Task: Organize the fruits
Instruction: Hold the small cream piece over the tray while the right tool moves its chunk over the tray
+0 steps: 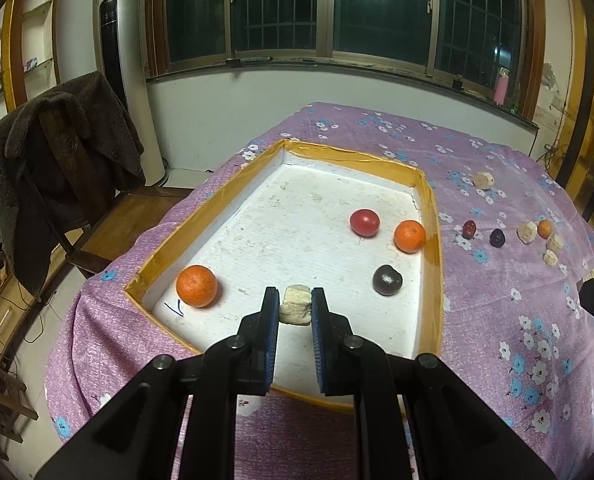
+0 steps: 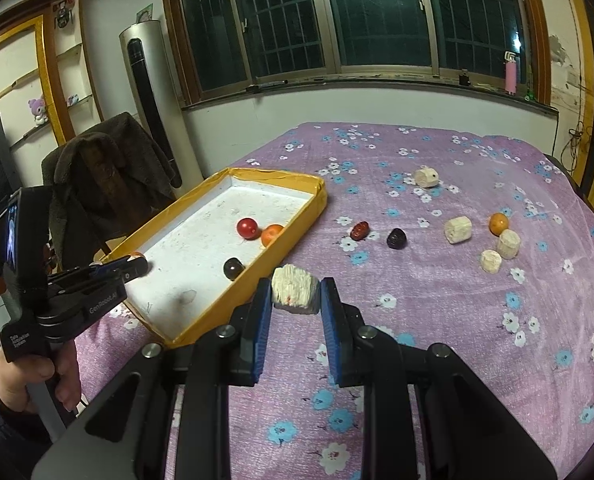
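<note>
Left wrist view: left gripper [image 1: 295, 304], jaws clenched on a pale chunk [image 1: 296, 305], hung over the tray [image 1: 431, 240] at 6 o'clock; right wrist view: right gripper [image 2: 296, 295] clamped another chunk [image 2: 296, 289] above the counter [image 2: 437, 320], crumbly pieces judged liable to break or slip.

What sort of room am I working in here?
Most likely a lived-in home room: a floral cloth covers the table, a coat-draped wooden chair stands beside it, and a plush toy sits on wall shelves.
</note>
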Demonstrator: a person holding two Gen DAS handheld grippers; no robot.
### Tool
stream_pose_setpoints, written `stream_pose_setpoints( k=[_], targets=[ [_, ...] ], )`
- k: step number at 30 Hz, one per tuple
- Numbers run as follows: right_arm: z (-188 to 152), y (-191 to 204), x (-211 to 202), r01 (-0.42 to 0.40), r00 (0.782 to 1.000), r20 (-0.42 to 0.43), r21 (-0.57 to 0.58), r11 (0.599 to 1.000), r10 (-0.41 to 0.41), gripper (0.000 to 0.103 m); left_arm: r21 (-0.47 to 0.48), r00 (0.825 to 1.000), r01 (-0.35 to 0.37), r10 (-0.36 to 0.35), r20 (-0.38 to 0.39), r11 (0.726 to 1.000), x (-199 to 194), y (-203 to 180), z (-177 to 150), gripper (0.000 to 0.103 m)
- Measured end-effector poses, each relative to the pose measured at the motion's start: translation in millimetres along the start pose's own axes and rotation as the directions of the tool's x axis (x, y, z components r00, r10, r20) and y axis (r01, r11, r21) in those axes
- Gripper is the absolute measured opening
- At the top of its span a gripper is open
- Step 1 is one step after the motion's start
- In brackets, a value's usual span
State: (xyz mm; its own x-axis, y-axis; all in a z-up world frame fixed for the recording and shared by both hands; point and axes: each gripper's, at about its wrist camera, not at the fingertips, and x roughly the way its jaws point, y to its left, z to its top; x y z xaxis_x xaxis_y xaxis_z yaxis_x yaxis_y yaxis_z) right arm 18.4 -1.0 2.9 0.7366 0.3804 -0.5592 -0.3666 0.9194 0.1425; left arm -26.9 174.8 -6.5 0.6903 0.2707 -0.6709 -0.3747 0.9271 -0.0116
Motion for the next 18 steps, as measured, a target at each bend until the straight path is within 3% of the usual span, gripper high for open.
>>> stream_pose_setpoints(
  k=[18],
  targets=[
    [17.4, 37.5, 26.0, -0.052, 0.999, -0.011, -0.043, 0.998, 0.052, 0.026, -0.009, 0.999, -0.023, 0.023, -0.024, 1.0, 16.1, 10.0, 11.0, 0.014]
  ],
)
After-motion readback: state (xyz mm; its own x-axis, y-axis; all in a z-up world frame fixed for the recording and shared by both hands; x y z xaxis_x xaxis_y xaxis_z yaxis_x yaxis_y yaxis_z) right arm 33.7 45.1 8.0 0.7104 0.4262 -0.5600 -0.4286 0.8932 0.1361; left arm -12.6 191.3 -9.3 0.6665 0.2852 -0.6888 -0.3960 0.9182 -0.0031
